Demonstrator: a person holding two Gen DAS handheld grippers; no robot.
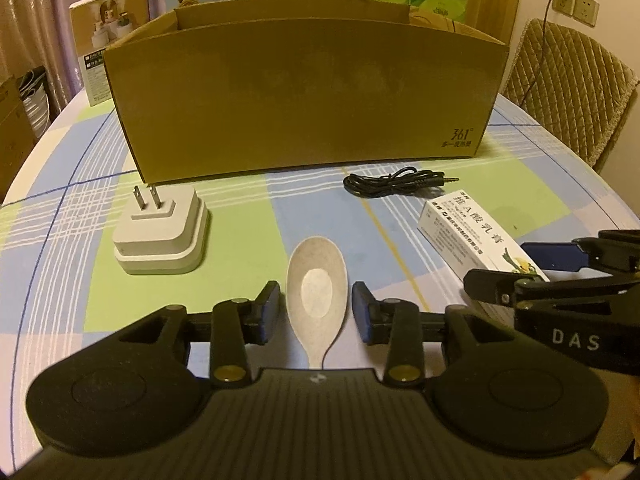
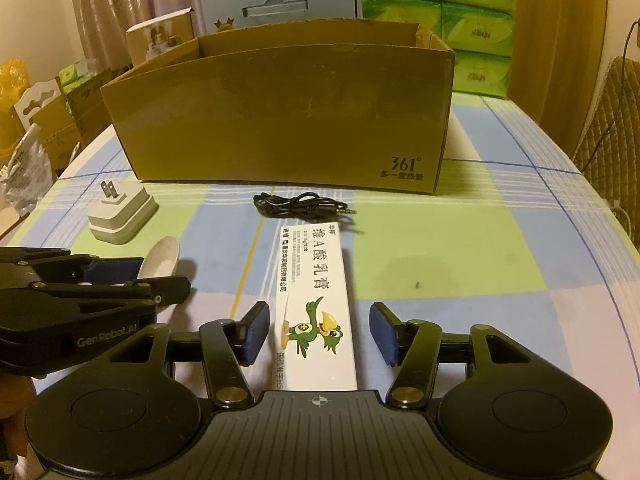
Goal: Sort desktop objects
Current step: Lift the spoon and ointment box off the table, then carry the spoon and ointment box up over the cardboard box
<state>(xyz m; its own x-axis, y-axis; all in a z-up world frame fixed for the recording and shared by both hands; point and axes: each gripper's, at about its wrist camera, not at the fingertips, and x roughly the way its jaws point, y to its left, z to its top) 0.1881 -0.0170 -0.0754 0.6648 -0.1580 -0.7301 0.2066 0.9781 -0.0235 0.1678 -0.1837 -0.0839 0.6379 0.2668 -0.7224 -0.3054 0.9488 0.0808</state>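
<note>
Both claws sitting low on the bench, each straddling one thing.

My left claw (image 1: 316,310) is standing released around the spoon (image 1: 316,292) at lower centre; my right claw (image 2: 318,330) is gaping, untouching, around the white carton (image 2: 314,300). The box (image 1: 304,100) is filling the upper middle, plug (image 1: 160,236) left, cable (image 1: 394,184) right.

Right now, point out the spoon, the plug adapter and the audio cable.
Beige plastic spoon (image 1: 316,276): left wrist view, bowl.
White two-prong plug adapter (image 1: 160,240): left wrist view, body.
Black coiled audio cable (image 2: 296,204): right wrist view, coil.
</note>
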